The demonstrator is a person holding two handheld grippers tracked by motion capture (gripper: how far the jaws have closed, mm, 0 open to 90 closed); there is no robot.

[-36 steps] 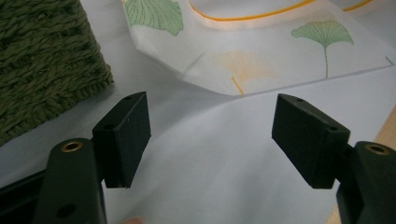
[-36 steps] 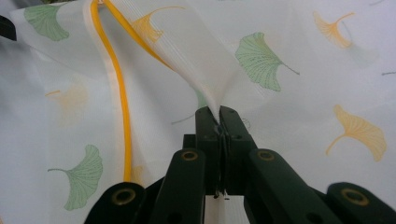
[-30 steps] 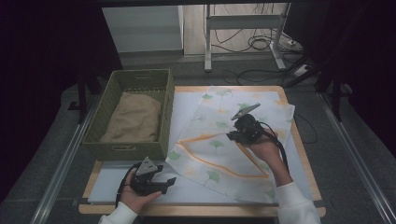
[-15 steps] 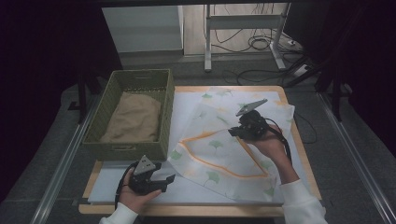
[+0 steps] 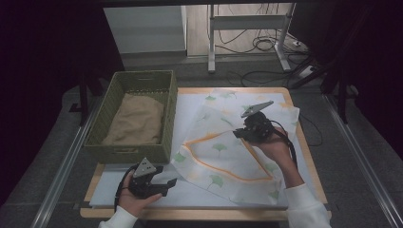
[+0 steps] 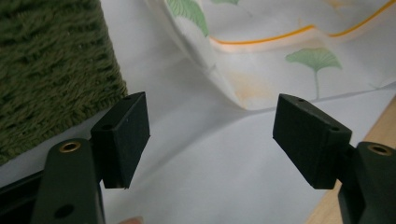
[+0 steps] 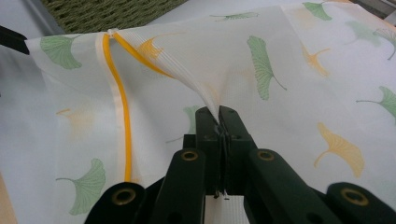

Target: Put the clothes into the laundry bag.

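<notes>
Dark floor and trailing cables ring your wooden surface (image 5: 304, 156), which carries a white mat and, spread over it, a thin white cloth (image 5: 223, 156) printed with green and yellow leaves and edged in orange. Your right gripper (image 7: 218, 122) has its jaws pressed together on a raised fold of that cloth near the middle of the sheet, so the fabric tents up to the pinch. Your left gripper (image 6: 211, 135) hangs spread and empty near the front left of the mat, just short of the cloth's nearest corner.

It looks like you are folding or gathering the cloth. To do it well, I would bring the left gripper onto that near corner and pinch it cleanly before the right one pulls, so the sheet lifts evenly and does not drag into a bunch. Keep the right grip low; thin fabric like this is likely to slip.

Mind the green woven basket (image 5: 124, 147) just beside your left gripper, with a tan cloth (image 5: 138, 118) lying in it. Its wall crowds any swing to that side.
</notes>
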